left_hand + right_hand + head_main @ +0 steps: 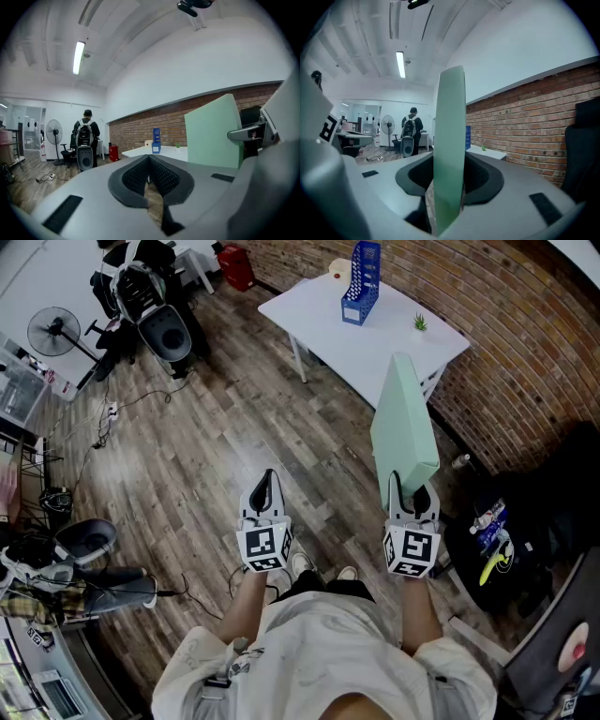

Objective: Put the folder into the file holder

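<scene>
A pale green folder [405,427] stands on edge in my right gripper [411,491], which is shut on its near end; in the right gripper view the folder [450,145] rises straight between the jaws. The blue file holder [362,281] stands upright on the white table [319,320] far ahead, small in the left gripper view as the file holder [156,140]. My left gripper [266,491] is held level over the wooden floor, left of the folder, its jaws shut with nothing between them. The folder's broad face [213,133] shows at the right of the left gripper view.
A small green plant [420,323] and a round pale object [338,268] sit on the table. A brick wall [487,343] runs behind it. A person with a backpack [85,133] stands by a fan [54,131] at the far left. Cables lie on the floor [112,413].
</scene>
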### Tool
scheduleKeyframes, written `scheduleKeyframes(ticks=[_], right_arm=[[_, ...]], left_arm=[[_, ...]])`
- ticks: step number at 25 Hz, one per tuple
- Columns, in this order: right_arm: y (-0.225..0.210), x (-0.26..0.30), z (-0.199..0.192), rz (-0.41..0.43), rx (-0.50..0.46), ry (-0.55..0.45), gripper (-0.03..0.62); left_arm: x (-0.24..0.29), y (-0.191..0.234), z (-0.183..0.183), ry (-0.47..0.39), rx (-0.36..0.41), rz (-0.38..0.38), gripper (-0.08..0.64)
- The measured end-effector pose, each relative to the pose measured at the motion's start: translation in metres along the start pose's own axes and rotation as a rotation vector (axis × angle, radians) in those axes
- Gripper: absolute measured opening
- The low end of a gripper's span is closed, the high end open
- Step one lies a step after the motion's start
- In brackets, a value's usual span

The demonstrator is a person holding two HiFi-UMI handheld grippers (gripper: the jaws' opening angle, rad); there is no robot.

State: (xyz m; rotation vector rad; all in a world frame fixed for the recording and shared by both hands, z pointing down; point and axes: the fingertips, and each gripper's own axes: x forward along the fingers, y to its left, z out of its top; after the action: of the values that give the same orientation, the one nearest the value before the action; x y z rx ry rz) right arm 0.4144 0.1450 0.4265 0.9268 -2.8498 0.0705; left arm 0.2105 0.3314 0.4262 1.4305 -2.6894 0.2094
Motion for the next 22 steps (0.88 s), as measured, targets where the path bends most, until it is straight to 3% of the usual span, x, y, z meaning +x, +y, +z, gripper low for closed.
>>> scheduleKeyframes(ticks=[12, 22], right_arm=[[0.053, 0.016, 0.012, 0.058, -0.037, -0.022, 0.183], [0.138, 0.057, 0.041, 0.13, -0.077, -0.043, 0.183]], left_arm=[[-0.022, 0.048, 0.013, -0.057, -0.019, 0.054, 0.012], [-0.025, 0.132, 0.014, -0.081, -0.062, 0.113, 0.012]])
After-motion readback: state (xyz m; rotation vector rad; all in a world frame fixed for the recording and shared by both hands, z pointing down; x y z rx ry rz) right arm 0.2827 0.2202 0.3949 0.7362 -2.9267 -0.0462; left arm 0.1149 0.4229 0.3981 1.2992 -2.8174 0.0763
